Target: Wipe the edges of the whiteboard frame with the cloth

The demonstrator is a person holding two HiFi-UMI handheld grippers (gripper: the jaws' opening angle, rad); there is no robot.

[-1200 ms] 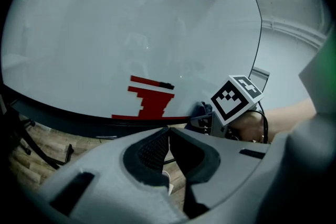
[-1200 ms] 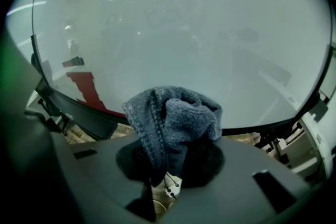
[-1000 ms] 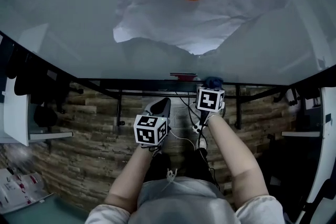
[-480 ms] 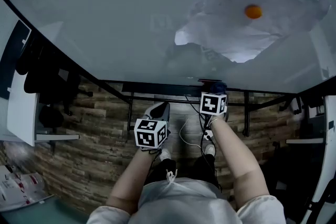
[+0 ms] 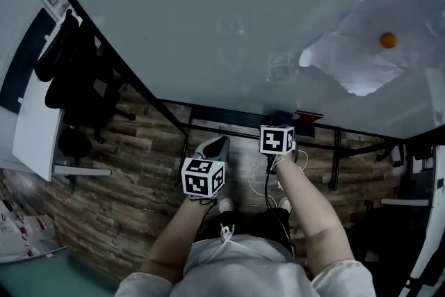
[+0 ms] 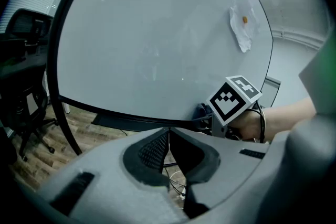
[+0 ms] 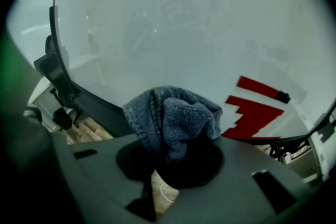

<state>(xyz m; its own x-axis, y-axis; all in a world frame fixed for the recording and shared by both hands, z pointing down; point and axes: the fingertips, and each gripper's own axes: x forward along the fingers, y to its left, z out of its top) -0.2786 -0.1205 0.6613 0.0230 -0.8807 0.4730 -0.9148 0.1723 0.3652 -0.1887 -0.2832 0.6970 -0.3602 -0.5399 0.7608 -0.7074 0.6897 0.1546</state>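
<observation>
The right tool (image 7: 176, 165) is clamping a bunched blue-grey cloth (image 7: 173, 118) and bringing it close up to the bottom frame (image 5: 229, 116) of the whiteboard (image 5: 208, 24). The cloth is looking soft, light and limp, so it is probably best pinched by a thick fold, leaving a wad sticking out to drag along the edge. The left tool (image 6: 169, 139) is hanging below the whiteboard, its jaws together and carrying nothing.

Left gripper (image 5: 214, 147), right gripper (image 5: 281, 119): grey moulded plastic shells. Each carries a white cube with black square markers (image 5: 203, 177) (image 5: 277, 140). Thin black cable (image 5: 268, 181) hangs from the right unit. Wearer: pale grey short-sleeved shirt (image 5: 229, 264), dark trousers (image 5: 250, 225).
</observation>
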